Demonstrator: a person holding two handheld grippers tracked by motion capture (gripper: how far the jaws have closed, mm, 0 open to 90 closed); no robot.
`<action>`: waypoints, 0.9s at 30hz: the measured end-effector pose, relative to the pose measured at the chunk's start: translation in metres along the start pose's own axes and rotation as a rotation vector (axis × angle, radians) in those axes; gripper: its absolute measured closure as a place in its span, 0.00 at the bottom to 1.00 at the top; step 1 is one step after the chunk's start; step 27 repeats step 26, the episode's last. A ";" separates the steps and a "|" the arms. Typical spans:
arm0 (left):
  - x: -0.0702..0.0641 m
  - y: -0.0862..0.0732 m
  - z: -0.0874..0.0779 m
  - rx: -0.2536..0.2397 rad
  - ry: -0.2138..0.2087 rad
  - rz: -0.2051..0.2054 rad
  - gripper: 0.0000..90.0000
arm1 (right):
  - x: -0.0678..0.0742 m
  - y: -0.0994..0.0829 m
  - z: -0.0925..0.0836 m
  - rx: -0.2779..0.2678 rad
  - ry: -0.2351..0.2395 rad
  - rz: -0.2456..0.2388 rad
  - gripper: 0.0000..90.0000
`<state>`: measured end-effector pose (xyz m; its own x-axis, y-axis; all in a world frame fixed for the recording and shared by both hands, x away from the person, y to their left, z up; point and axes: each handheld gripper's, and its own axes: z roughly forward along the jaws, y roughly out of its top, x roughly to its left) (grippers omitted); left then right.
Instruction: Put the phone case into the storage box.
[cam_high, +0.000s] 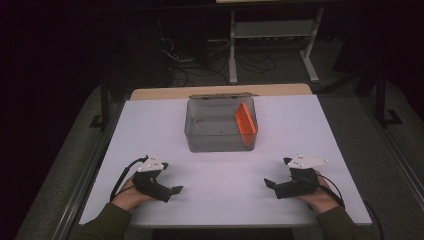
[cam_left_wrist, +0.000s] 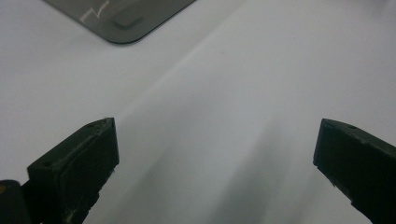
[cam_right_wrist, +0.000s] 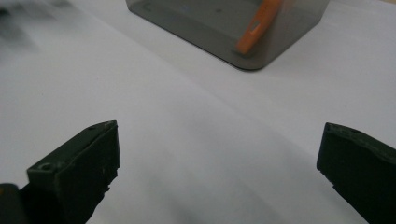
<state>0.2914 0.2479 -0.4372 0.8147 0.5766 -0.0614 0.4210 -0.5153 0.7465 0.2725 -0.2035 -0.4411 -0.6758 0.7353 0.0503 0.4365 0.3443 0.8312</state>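
Note:
A clear grey plastic box (cam_high: 220, 125) stands open-topped at the middle of the white table (cam_high: 150, 130). Inside it an orange flat piece (cam_high: 245, 120) leans against the right wall. My left gripper (cam_high: 176, 190) rests near the front left, held in a hand, its jaws wide apart over bare table with nothing between them. My right gripper (cam_high: 270, 184) mirrors it at the front right, also open and empty. The box corner (cam_left_wrist: 126, 23) shows at the top of the left gripper view. In the right gripper view the box (cam_right_wrist: 224, 28) and orange piece (cam_right_wrist: 257, 25) lie ahead.
Beyond the table's far edge a wooden strip (cam_high: 220, 91) shows, then a dark floor with cables and a white metal frame (cam_high: 272, 45). Bare white surface lies between the two grippers and in front of the box.

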 end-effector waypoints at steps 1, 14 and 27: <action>0.000 0.000 0.000 0.001 0.000 0.000 0.00 | 0.000 0.000 0.000 -0.001 0.000 0.001 0.00; 0.000 0.000 0.002 0.003 -0.001 0.012 0.00 | -0.002 -0.003 -0.001 -0.003 -0.009 -0.005 0.00; 0.001 0.000 0.003 0.007 0.003 0.013 0.00 | -0.001 -0.005 0.001 0.039 -0.026 -0.031 0.00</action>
